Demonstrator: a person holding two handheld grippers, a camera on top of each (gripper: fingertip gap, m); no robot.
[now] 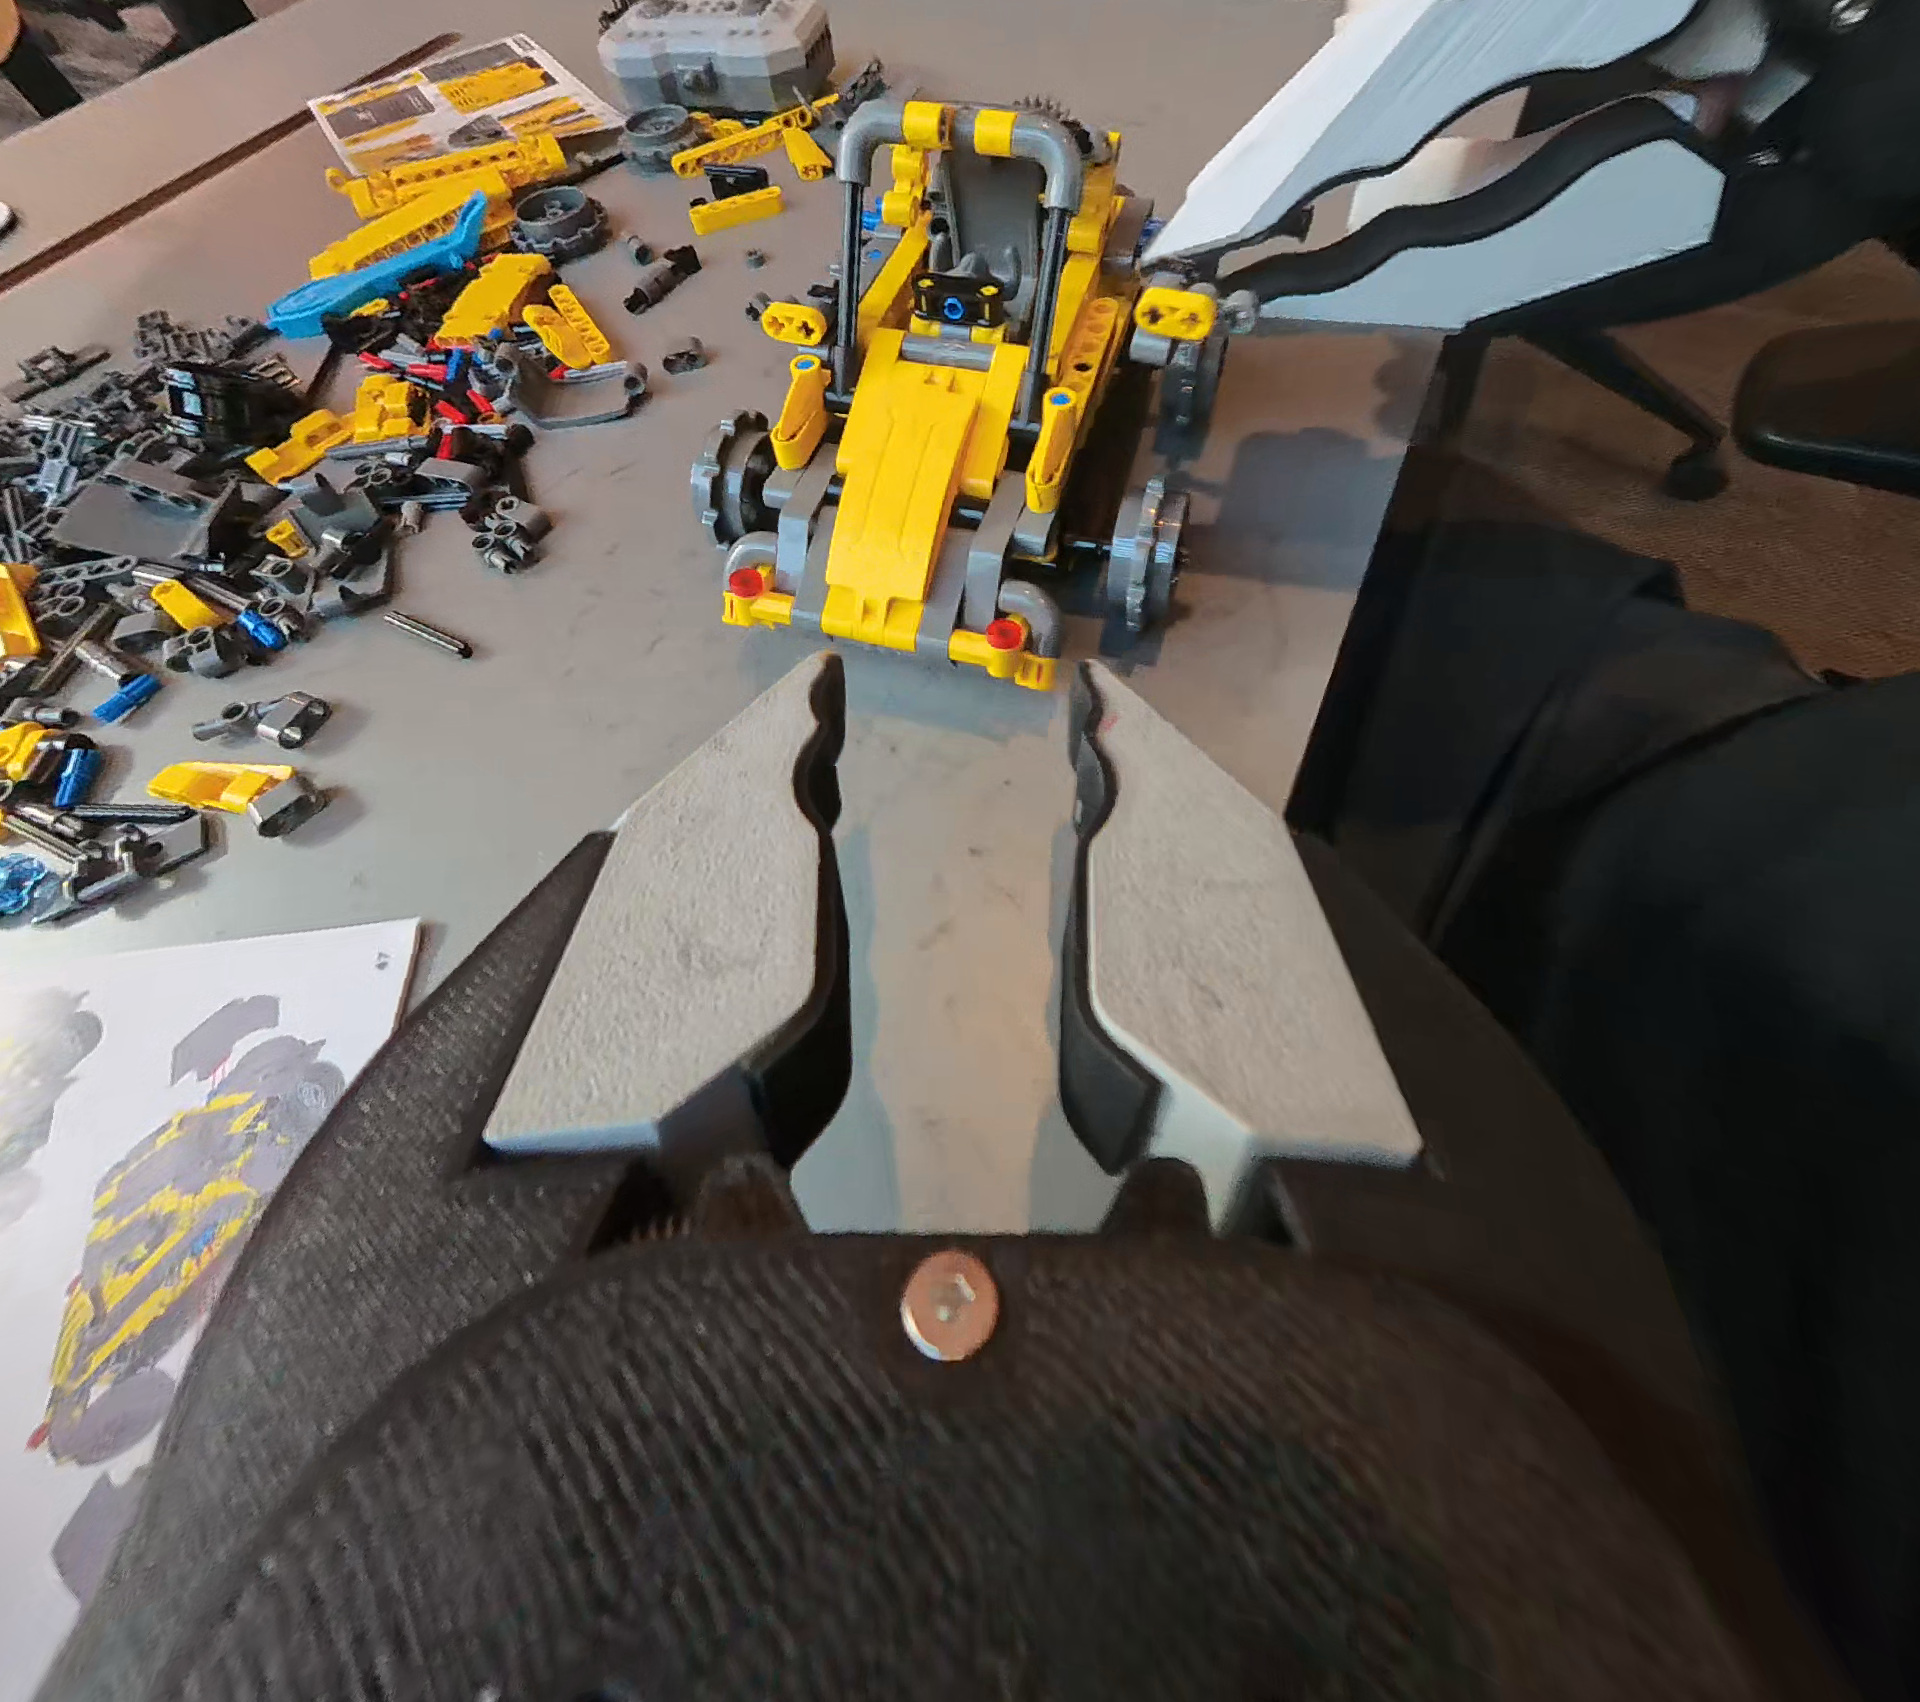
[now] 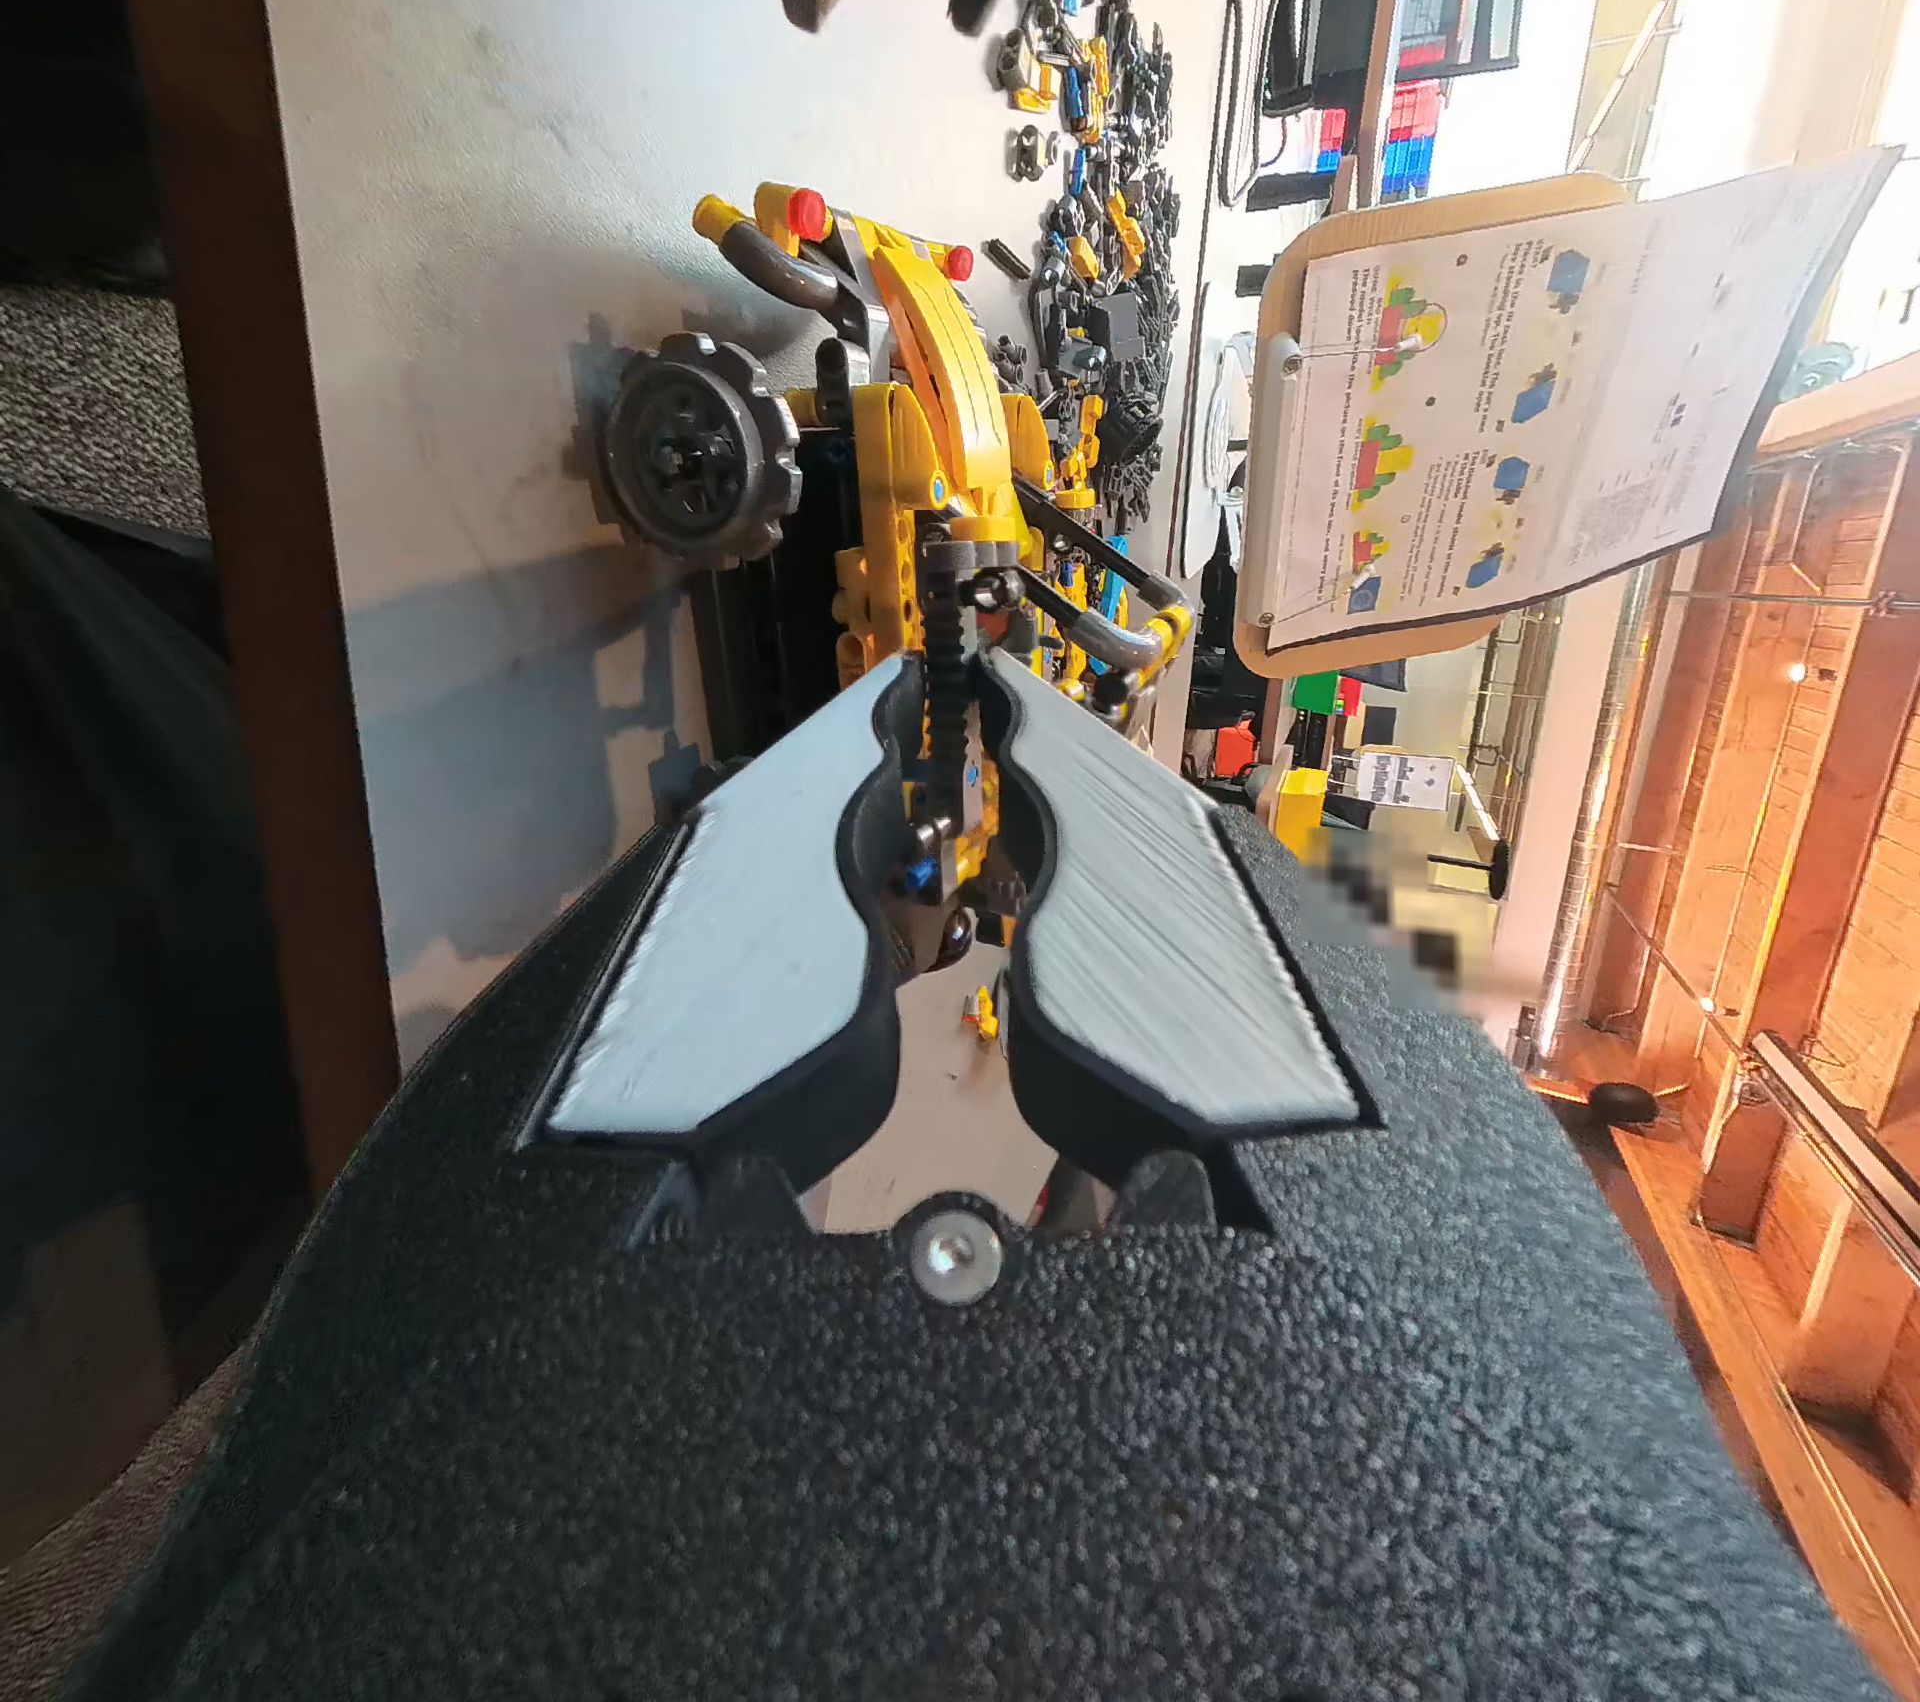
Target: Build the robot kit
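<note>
A yellow and grey toy brick vehicle [image 1: 914, 447] stands on the grey table [image 1: 623, 717] near its right edge. My left gripper [image 1: 956, 686] is open and empty, with its tips just short of the vehicle's front bumper. My right gripper [image 2: 948, 665] reaches in from the right and is shut on a black toothed bar [image 2: 943, 613] at the vehicle's rear side. It also shows in the left wrist view [image 1: 1195, 270]. In the right wrist view the vehicle [image 2: 935, 405] appears turned on its side, with a grey wheel [image 2: 696, 457] to the left.
A pile of loose yellow, grey, black and blue bricks [image 1: 312, 426] covers the table's left. A grey box [image 1: 717, 42] and a leaflet [image 1: 457, 104] lie at the back, an open booklet [image 1: 156, 1185] at the near left. An office chair [image 1: 1818, 405] stands beyond the table's right edge [image 1: 1351, 613]. My hands' fingertips stand some 10 cm from each other. It is some 5 cm from my right tips to the grey wheel [image 2: 696, 457].
</note>
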